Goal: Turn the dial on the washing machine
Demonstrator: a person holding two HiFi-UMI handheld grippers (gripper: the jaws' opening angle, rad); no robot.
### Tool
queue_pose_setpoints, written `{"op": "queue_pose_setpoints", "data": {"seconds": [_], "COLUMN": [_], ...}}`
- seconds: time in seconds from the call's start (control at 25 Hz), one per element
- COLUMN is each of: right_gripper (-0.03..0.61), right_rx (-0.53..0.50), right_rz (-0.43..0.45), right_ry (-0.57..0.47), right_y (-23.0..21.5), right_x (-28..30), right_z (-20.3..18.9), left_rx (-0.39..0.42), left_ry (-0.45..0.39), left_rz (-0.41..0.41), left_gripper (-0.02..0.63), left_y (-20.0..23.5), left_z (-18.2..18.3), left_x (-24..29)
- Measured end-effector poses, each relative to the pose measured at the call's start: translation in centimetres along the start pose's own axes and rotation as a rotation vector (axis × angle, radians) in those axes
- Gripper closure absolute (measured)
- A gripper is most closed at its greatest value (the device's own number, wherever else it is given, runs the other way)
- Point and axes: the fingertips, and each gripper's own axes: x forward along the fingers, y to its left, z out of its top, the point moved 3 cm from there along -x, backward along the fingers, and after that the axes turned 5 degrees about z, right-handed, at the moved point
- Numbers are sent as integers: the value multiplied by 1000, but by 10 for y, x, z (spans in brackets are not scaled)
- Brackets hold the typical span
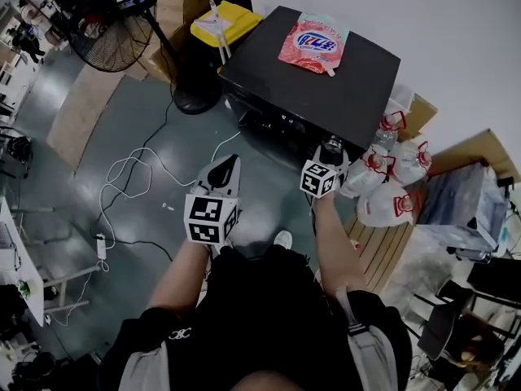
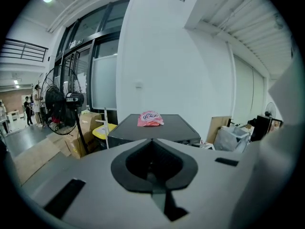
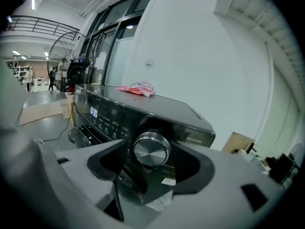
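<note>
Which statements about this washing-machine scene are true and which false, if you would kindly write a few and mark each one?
1. A pink bag lies on top of the washing machine. True.
2. The right gripper has its fingers shut together. False: they stand apart, one on either side of the dial.
3. The left gripper grips the dial. False: its fingers are together on nothing, held back from the machine.
4. A fan stands on the floor off to one side of the machine. True.
</note>
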Motion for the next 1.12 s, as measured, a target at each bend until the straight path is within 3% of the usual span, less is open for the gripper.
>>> {"op": "queue_pose_setpoints", "data": {"seconds": [0.32, 0.64, 0.76, 0.92, 1.12], "right_gripper": [307, 308, 308, 308, 308], "right_rx": [144, 433, 585, 876, 916], "right_rz": [0, 56, 101, 192, 220], "right_ry": [38, 34, 31, 18, 6], "right_y": [-5, -14, -17, -23, -24], "right_x": [17, 21, 25, 28, 25], "right_z": [-8, -14, -17, -21, -22], "left_rx": [8, -7, -8, -4, -6], "left_ry": [6, 8, 0, -10, -18], "left_rz": [44, 79, 87, 102, 117], "left_gripper": [618, 618, 618, 618, 618], "left_y": [13, 17, 18, 22, 23], "left_z": [1, -5, -2, 1, 2], "left_x": [-7, -15, -17, -20, -26]}}
